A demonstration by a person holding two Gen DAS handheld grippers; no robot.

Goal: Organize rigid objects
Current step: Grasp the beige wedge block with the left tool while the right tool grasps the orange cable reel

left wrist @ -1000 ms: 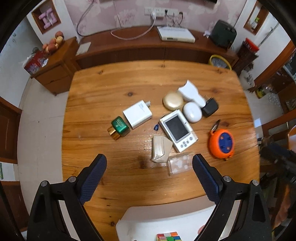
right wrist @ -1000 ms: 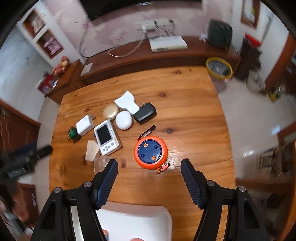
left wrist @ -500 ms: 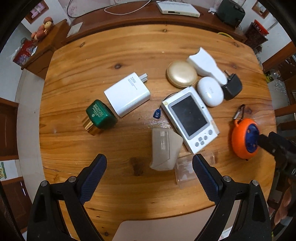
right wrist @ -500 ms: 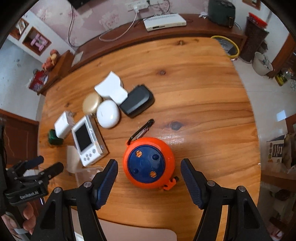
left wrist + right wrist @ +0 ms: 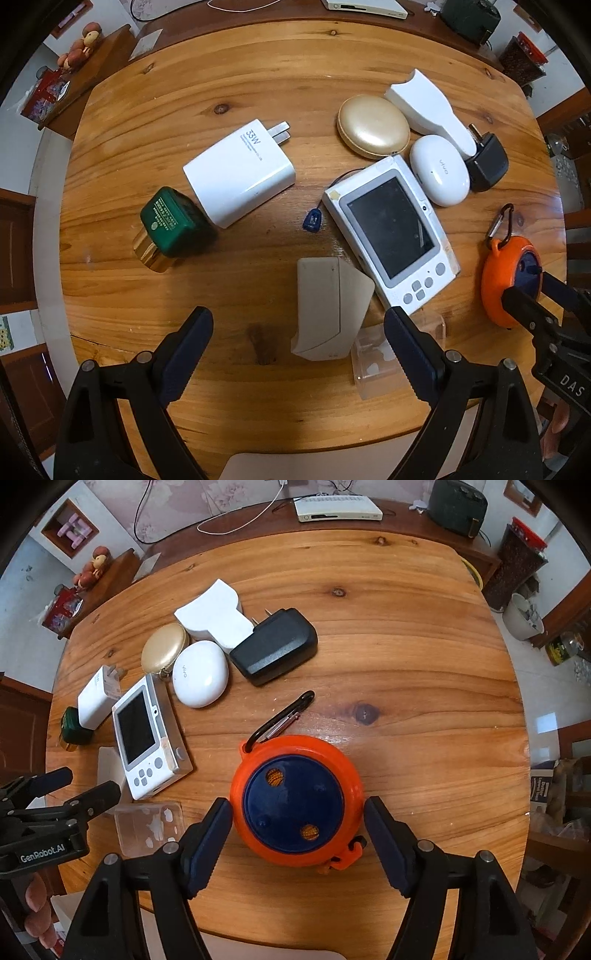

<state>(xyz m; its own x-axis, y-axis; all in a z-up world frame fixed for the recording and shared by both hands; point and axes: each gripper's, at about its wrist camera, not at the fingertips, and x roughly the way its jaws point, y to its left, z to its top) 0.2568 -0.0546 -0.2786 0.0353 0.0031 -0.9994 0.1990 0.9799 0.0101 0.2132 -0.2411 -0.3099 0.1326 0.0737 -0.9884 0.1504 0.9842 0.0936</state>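
Note:
Both grippers point down at a wooden table [image 5: 258, 92] strewn with small objects. My left gripper [image 5: 299, 332] is open, and a beige folded box [image 5: 328, 314] lies between its fingers without touching them. A clear plastic case [image 5: 373, 354] sits by the right finger. Farther off lie a white handheld device [image 5: 391, 236], a white charger [image 5: 240, 177] and a green gold-capped box [image 5: 173, 229]. My right gripper [image 5: 297, 810] straddles an orange and blue reel [image 5: 295, 801] with a carabiner. Its jaws are opening and the pads stand just off the rim.
A gold round case [image 5: 162, 653], a white earbud case [image 5: 199, 674], a black adapter [image 5: 275, 646] and a white shaped piece [image 5: 214, 616] cluster at the back left. The table's near edge [image 5: 332, 938] runs just under the grippers. A sideboard with a router [image 5: 340, 509] stands behind.
Both grippers have come down toward the table, so the objects look larger. The right one now has the orange reel between its fingers, and the left hangs over the beige box.

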